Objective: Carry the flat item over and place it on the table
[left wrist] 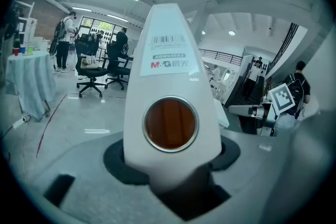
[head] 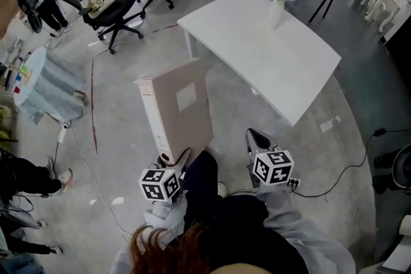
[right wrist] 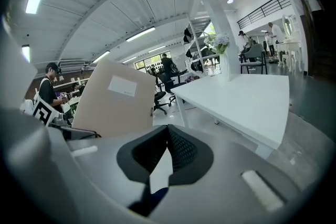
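Binder (head: 180,109) mid-carry, short of desk (head: 282,67)
Left tongs (head: 182,157) pinch its spine at the bottom end; it stands upright over the floor (head: 122,144). Right tongs (head: 257,138) pressed together, empty. Risk: single low grip, tall binder could pivot out.

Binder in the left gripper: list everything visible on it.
Thick lever-arch binder, closed: beige card-like cover with a small white label, white spine carrying a barcode sticker and a metal-rimmed finger hole. It stands upright, clamped at the spine's lower end by the left gripper, over the floor, short of the white table. Nothing else touches it.
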The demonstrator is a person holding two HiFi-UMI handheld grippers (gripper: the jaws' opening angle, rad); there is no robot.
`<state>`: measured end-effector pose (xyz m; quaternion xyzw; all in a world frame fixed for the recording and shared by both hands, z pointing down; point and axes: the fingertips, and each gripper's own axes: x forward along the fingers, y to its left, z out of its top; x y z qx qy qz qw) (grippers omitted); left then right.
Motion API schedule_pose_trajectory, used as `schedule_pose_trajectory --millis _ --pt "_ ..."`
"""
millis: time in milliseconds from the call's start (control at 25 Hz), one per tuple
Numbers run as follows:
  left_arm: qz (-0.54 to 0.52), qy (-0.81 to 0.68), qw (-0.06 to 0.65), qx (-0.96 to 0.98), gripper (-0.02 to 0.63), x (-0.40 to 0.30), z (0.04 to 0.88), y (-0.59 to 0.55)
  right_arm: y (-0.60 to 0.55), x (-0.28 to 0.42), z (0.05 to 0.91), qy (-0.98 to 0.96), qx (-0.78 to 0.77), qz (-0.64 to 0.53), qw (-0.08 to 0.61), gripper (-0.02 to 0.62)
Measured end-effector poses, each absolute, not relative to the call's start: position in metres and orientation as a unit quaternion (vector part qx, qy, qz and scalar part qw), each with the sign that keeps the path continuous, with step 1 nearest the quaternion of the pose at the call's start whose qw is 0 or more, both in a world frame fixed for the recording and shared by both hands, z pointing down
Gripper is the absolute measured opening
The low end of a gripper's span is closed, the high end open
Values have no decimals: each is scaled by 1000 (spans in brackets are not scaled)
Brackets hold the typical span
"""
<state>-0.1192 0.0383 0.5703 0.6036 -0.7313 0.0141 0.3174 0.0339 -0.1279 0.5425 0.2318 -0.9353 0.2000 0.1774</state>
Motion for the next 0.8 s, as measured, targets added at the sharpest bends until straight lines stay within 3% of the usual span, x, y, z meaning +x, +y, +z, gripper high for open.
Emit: schedule_pose_trajectory --millis 800 --pt "-56 -643 318 694 273 -293 499 -180 -315 -125 479 -923 306 190 137 8"
